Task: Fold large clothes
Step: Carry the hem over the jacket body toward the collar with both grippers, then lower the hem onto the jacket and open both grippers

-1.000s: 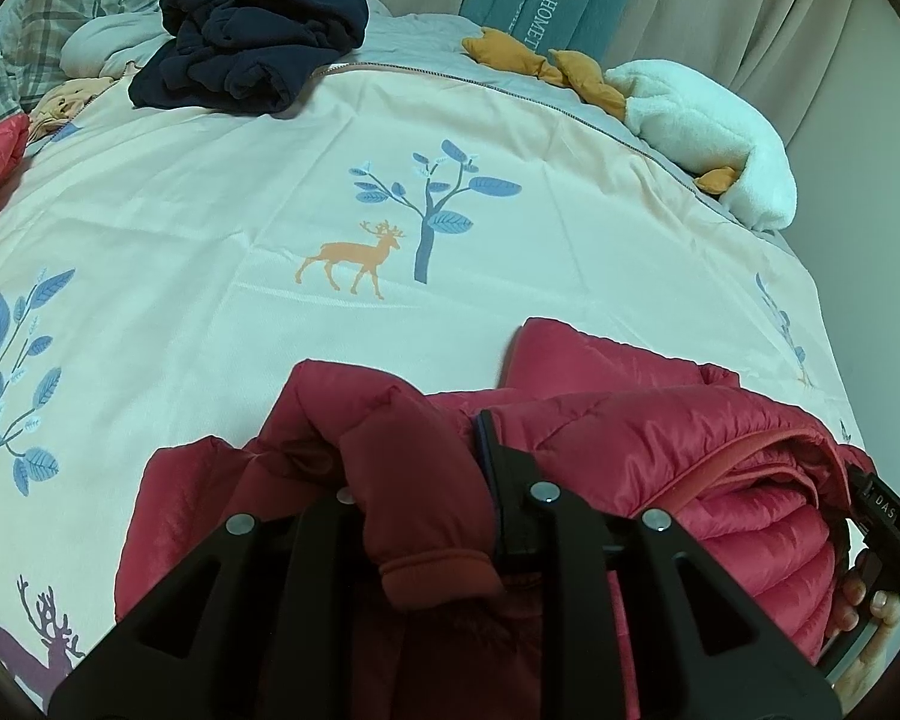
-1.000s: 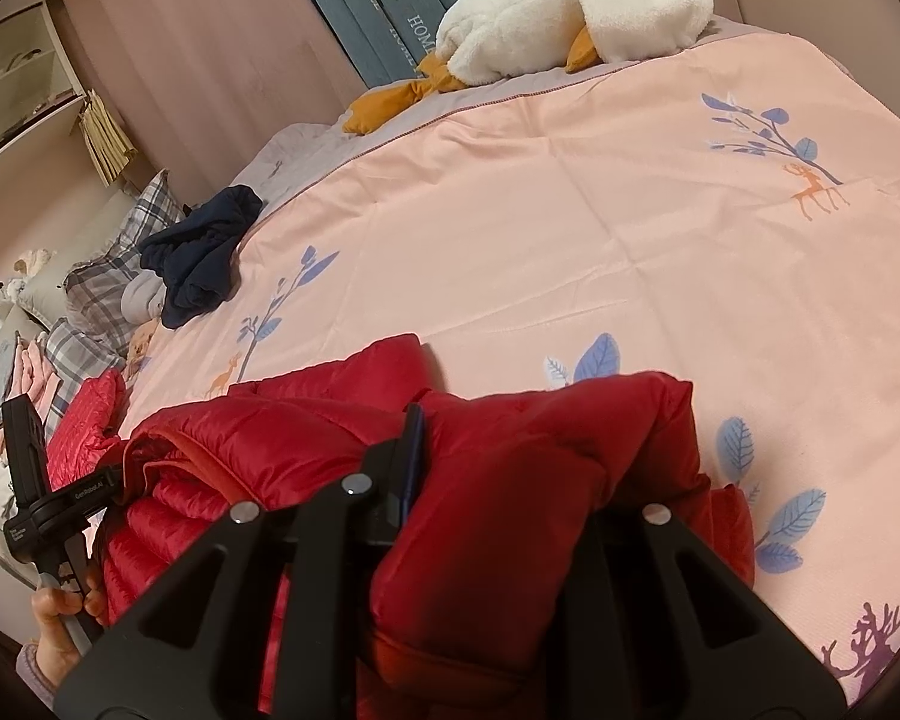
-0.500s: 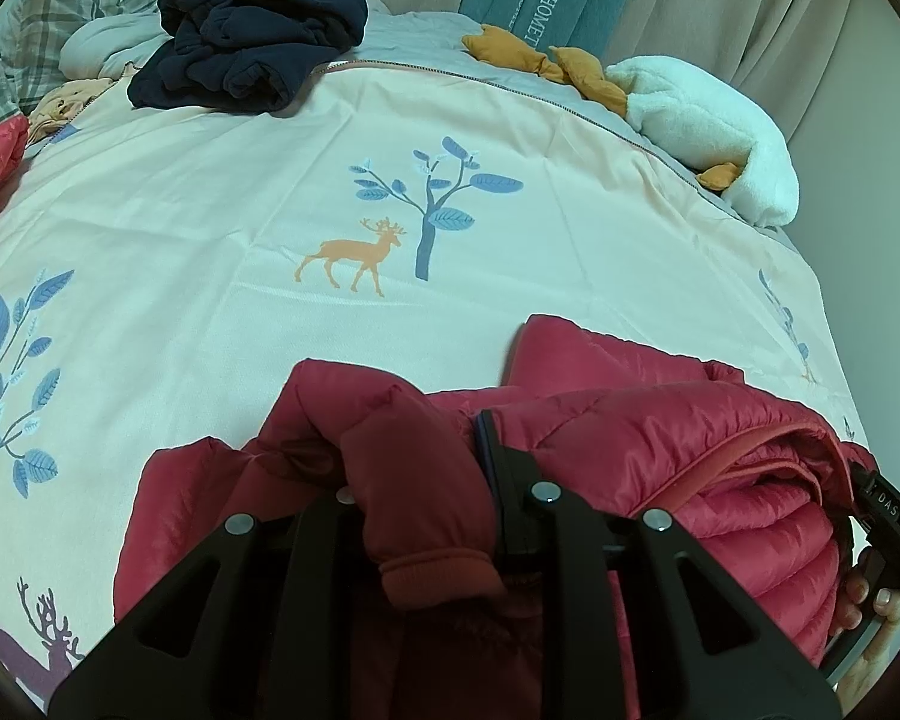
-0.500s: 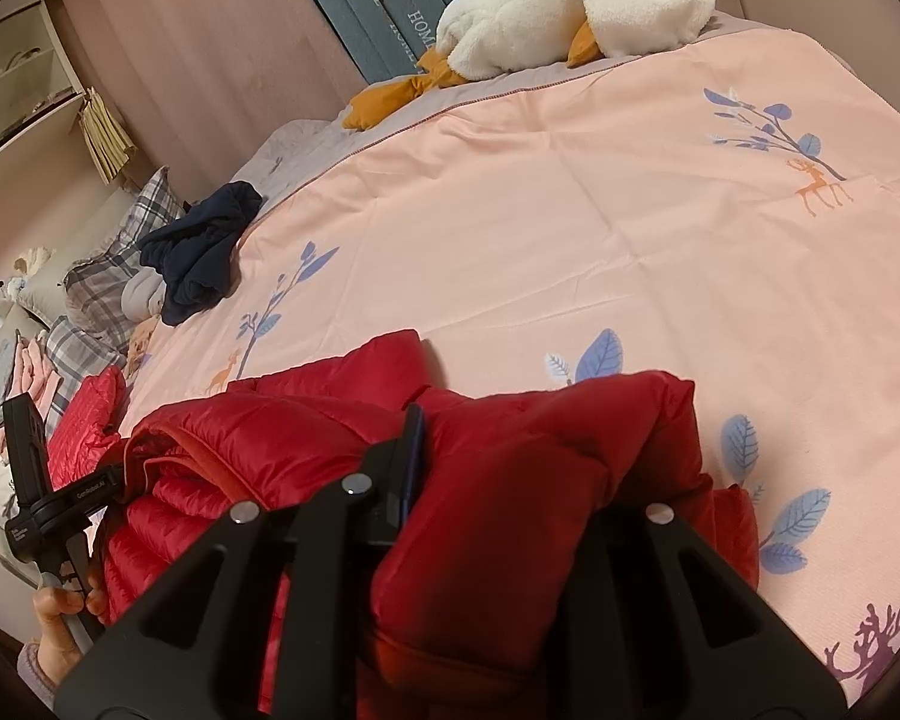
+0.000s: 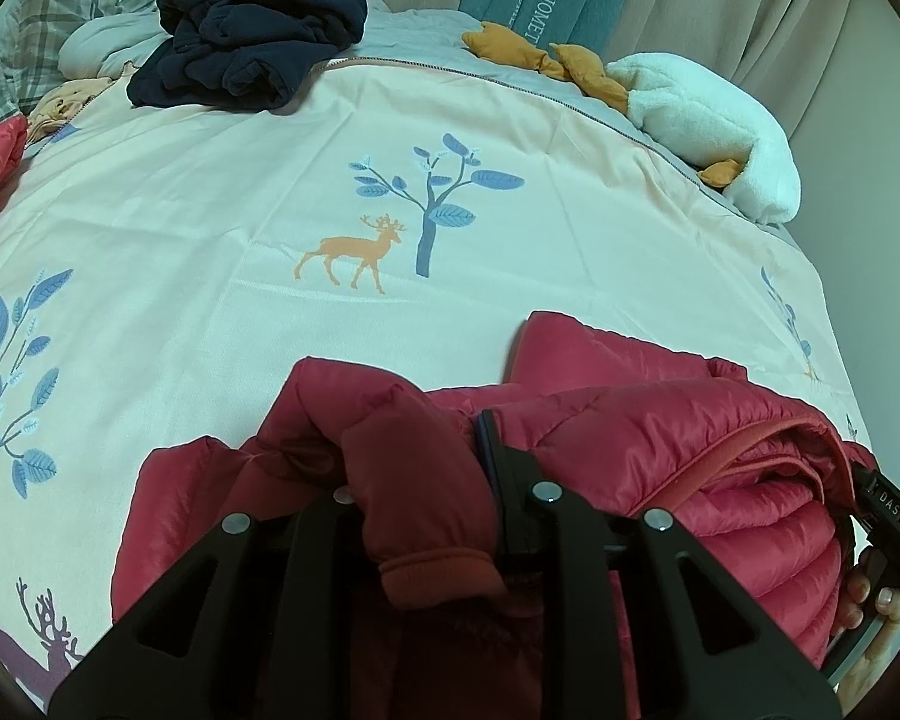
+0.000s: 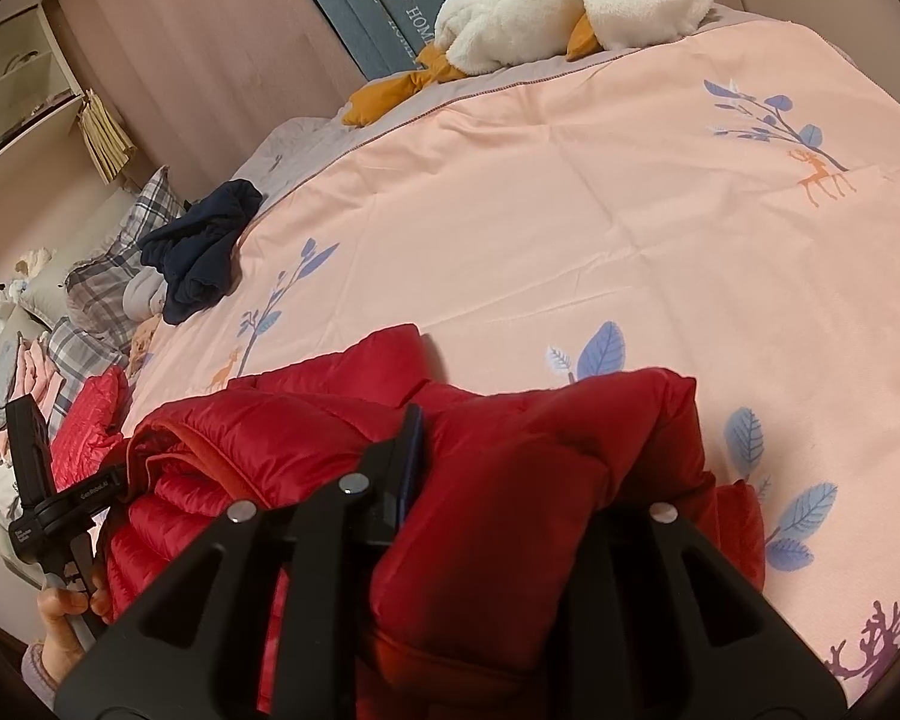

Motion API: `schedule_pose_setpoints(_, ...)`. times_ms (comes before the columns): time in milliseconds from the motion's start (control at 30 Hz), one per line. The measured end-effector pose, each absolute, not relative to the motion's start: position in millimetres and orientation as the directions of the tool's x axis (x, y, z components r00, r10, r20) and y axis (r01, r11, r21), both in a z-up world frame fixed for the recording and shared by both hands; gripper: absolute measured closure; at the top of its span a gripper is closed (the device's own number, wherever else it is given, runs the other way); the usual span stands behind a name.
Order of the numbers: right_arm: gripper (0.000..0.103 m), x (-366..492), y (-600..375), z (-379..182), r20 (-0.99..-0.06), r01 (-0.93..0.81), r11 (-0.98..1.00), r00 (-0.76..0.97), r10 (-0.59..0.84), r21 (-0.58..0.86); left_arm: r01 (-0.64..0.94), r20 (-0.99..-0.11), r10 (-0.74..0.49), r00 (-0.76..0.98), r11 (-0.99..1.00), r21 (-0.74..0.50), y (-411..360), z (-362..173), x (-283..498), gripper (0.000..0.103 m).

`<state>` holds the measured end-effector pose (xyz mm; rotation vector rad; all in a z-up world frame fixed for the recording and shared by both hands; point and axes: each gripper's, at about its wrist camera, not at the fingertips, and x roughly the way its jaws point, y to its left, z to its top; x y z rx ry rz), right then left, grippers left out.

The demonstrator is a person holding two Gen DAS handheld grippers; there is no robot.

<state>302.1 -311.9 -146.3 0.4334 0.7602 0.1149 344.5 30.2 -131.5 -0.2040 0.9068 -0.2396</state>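
A red puffer jacket (image 5: 660, 432) lies folded in thick layers at the near edge of the bed. My left gripper (image 5: 420, 480) is shut on a cuffed sleeve of the jacket, which bulges between the fingers. My right gripper (image 6: 498, 480) is shut on another padded part of the same jacket (image 6: 270, 444). Each gripper also shows in the other's view: the right one at the far right edge (image 5: 888, 516), the left one at the lower left (image 6: 60, 510), each in a hand.
The pink bedspread (image 5: 210, 228) with deer and tree prints stretches ahead. A dark navy garment (image 5: 246, 48) and plaid pillows (image 5: 48, 12) lie at the far left. A white plush goose (image 6: 570, 6) lies by the headboard. Another red garment (image 6: 90, 420) lies at the left edge.
Almost nothing differs. Both grippers stay shut on the jacket; the views shift very slightly.
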Motion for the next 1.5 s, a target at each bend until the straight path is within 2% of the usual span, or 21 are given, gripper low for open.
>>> schedule_pose_setpoints(267,0.076,296,-310,-147,-0.642,0.049,0.905,0.721,0.260,0.422,0.120,-0.754,-0.251,0.608,0.967,-0.225,23,-130,341,0.078)
schedule_pose_setpoints(567,0.065,289,-310,-133,-0.632,0.045,0.892,0.722,0.283,0.451,0.111,-0.734,-0.260,0.627,0.963,-0.246,28,-120,332,0.070)
schedule_pose_setpoints(667,0.059,288,-311,-131,-0.628,0.044,0.887,0.723,0.289,0.460,0.113,-0.726,-0.266,0.634,0.961,-0.254,27,-116,330,0.061)
schedule_pose_setpoints(733,0.054,287,-311,-129,-0.624,0.042,0.884,0.724,0.294,0.465,0.117,-0.715,-0.268,0.645,0.960,-0.255,27,-111,327,0.050)
schedule_pose_setpoints(800,0.053,285,-310,-127,-0.624,0.047,0.887,0.728,0.285,0.460,0.120,-0.706,-0.265,0.657,0.961,-0.249,27,-108,323,0.041)
schedule_pose_setpoints(1067,0.049,283,-312,-122,-0.619,0.051,0.882,0.731,0.287,0.469,0.128,-0.691,-0.243,0.680,0.968,-0.215,26,-99,316,0.035)
schedule_pose_setpoints(1133,0.042,282,-314,-121,-0.611,0.050,0.877,0.735,0.292,0.479,0.127,-0.687,-0.239,0.686,0.969,-0.210,26,-97,315,0.030)
schedule_pose_setpoints(1267,0.038,280,-314,-118,-0.604,0.051,0.876,0.744,0.287,0.479,0.124,-0.680,-0.231,0.696,0.971,-0.202,28,-95,313,0.028)
schedule_pose_setpoints(1400,0.032,278,-317,-115,-0.589,0.058,0.866,0.755,0.287,0.497,0.111,-0.667,-0.216,0.713,0.974,-0.197,32,-92,312,0.019)
schedule_pose_setpoints(1500,0.028,277,-320,-113,-0.579,0.064,0.859,0.764,0.285,0.508,0.107,-0.663,-0.217,0.717,0.973,-0.203,36,-90,312,0.019)
